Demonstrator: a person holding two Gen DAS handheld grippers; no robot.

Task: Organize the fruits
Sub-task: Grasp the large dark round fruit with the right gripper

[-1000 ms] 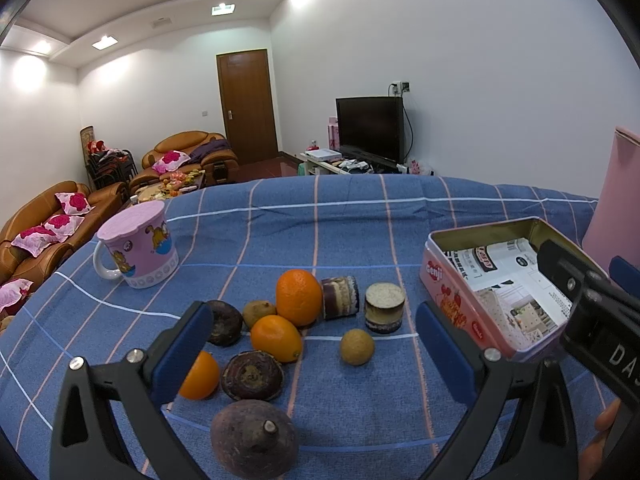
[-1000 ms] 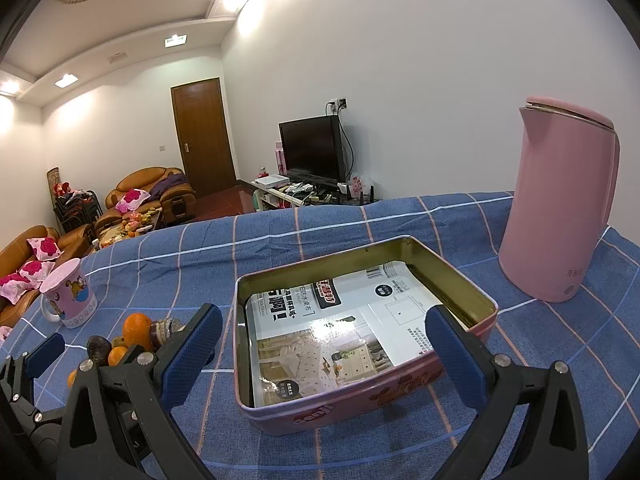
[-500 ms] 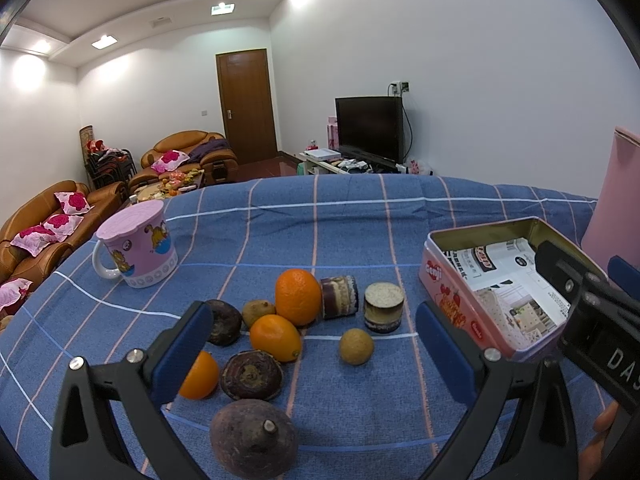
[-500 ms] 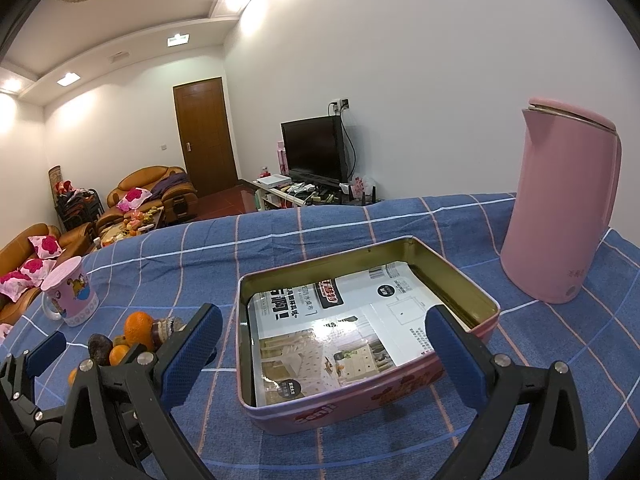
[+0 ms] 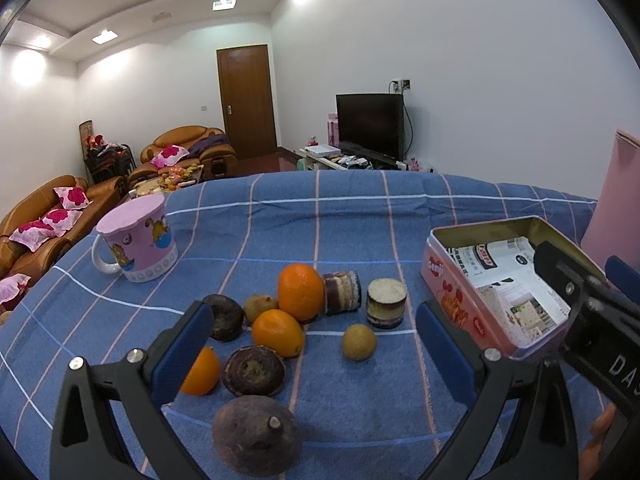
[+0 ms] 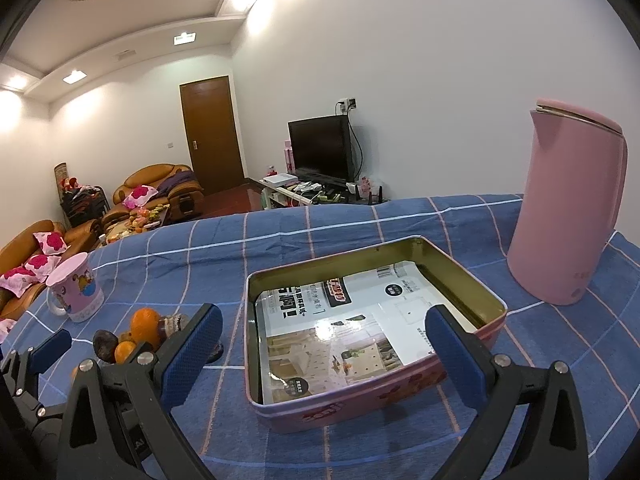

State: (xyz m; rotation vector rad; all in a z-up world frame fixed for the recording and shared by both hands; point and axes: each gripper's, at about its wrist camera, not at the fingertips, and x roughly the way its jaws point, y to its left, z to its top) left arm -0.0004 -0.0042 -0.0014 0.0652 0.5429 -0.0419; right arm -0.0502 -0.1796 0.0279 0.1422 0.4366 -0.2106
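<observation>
A cluster of fruit lies on the blue checked cloth: a tall orange (image 5: pixel 301 297), a smaller orange (image 5: pixel 278 332), a third orange (image 5: pixel 201 372) behind my left finger, several dark purple fruits (image 5: pixel 253 370), a kiwi (image 5: pixel 260 307) and a small brown fruit (image 5: pixel 359 341). My left gripper (image 5: pixel 310 352) hovers open over them, holding nothing. To the right stands a pink tin (image 5: pixel 456 304) lined with printed paper. My right gripper (image 6: pixel 320 356) is open above that tin (image 6: pixel 416 390), empty. The fruit pile (image 6: pixel 138 334) shows at its left.
A pink cartoon mug (image 5: pixel 138 238) stands at the left of the cloth. Two cut cylindrical pieces (image 5: pixel 386 308) sit behind the fruit. A tall pink kettle (image 6: pixel 568 208) stands at the right rear. Sofas, a door and a TV fill the room beyond.
Almost nothing has moved. Both grippers have drifted very slightly; the fruit and the tin stay in place.
</observation>
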